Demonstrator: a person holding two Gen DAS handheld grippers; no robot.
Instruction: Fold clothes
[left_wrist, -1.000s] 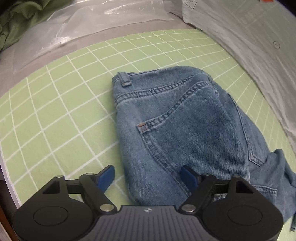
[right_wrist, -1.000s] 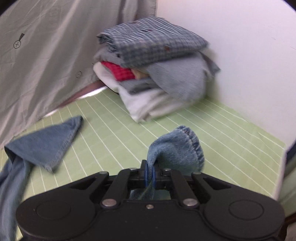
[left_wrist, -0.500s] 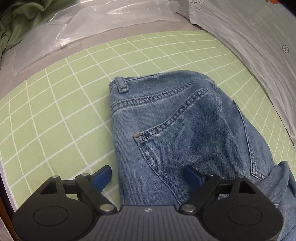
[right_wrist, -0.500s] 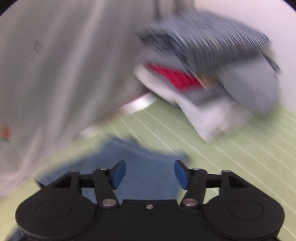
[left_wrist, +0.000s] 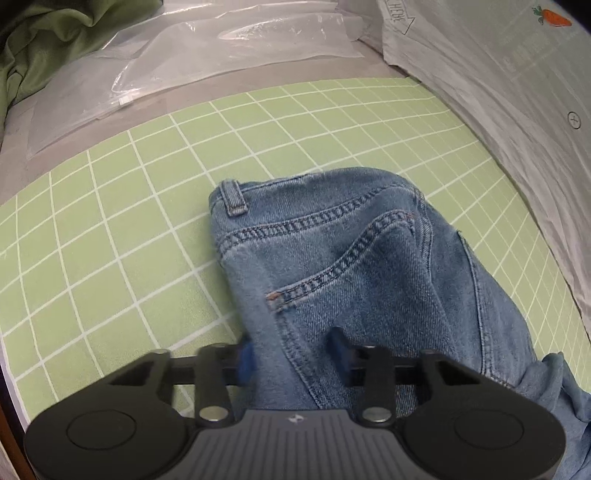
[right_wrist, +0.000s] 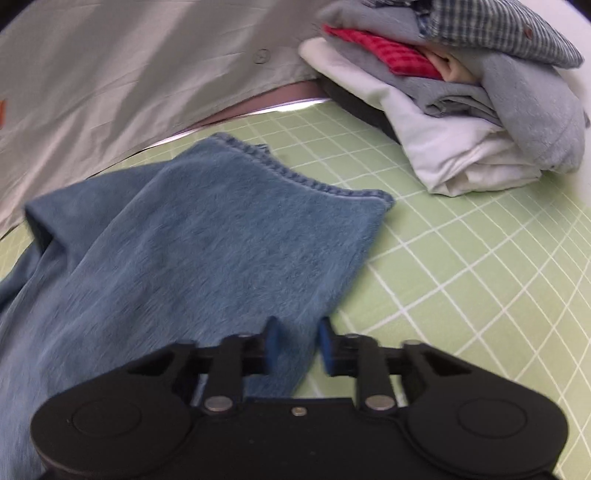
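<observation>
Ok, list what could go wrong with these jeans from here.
The left tool straddles a thick edge of the jeans; closing may pinch only the top layer, so the fold could skew. The right tool is open near the leg hem; a wide swing might bump the stack of folded clothes.

Jeans (left_wrist: 362, 266): blue denim, matt, twill weave, raised double stitching at pocket and waistband. Mat (left_wrist: 110, 229): smooth green surface, matt, white printed grid. Bags (left_wrist: 229, 48): clear plastic film, glossy, wrinkled. Gripper (right_wrist: 295, 345) bodies: black plastic, matt, with bright metal pins. Stack (right_wrist: 480, 92): soft woven cloth, matt.
</observation>
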